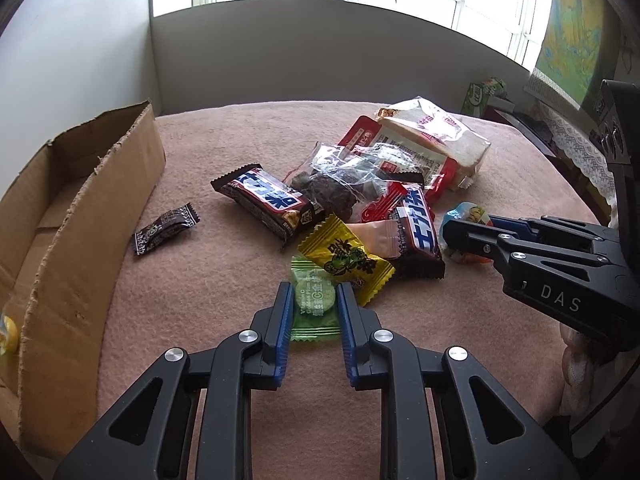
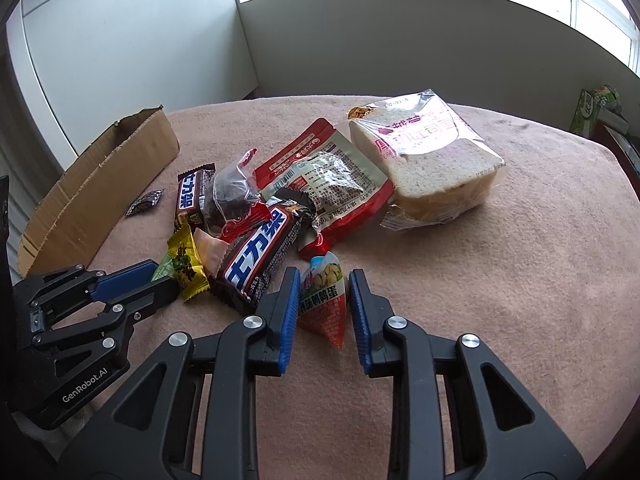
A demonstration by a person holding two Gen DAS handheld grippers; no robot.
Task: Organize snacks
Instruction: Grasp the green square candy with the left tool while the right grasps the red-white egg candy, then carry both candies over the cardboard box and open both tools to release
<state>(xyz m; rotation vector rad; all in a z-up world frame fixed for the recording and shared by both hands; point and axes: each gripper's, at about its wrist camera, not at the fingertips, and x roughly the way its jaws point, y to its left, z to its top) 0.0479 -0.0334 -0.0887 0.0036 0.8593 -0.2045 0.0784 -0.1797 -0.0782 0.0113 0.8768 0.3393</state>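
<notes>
A pile of snacks lies on a pink cloth. My left gripper (image 1: pixel 313 290) is open, its blue pads on either side of a green candy packet (image 1: pixel 313 306) on the cloth; the pads are close to it. A yellow candy (image 1: pixel 344 262) overlaps that packet. My right gripper (image 2: pixel 324 280) is open around a quail egg packet (image 2: pixel 325 300), with a gap on each side. Two brown Snickers bars (image 1: pixel 266 204) (image 2: pixel 260 258), a clear bag of dark fruit (image 1: pixel 336 188), a red pouch (image 2: pixel 332 176) and a bagged bread (image 2: pixel 428 160) lie behind.
An open cardboard box (image 1: pixel 92 216) stands at the left of the cloth, with a yellow item (image 1: pixel 9 334) beside its near end. A small dark candy (image 1: pixel 166 228) lies apart near the box. A white wall borders the back. A green box (image 1: pixel 478 94) sits at far right.
</notes>
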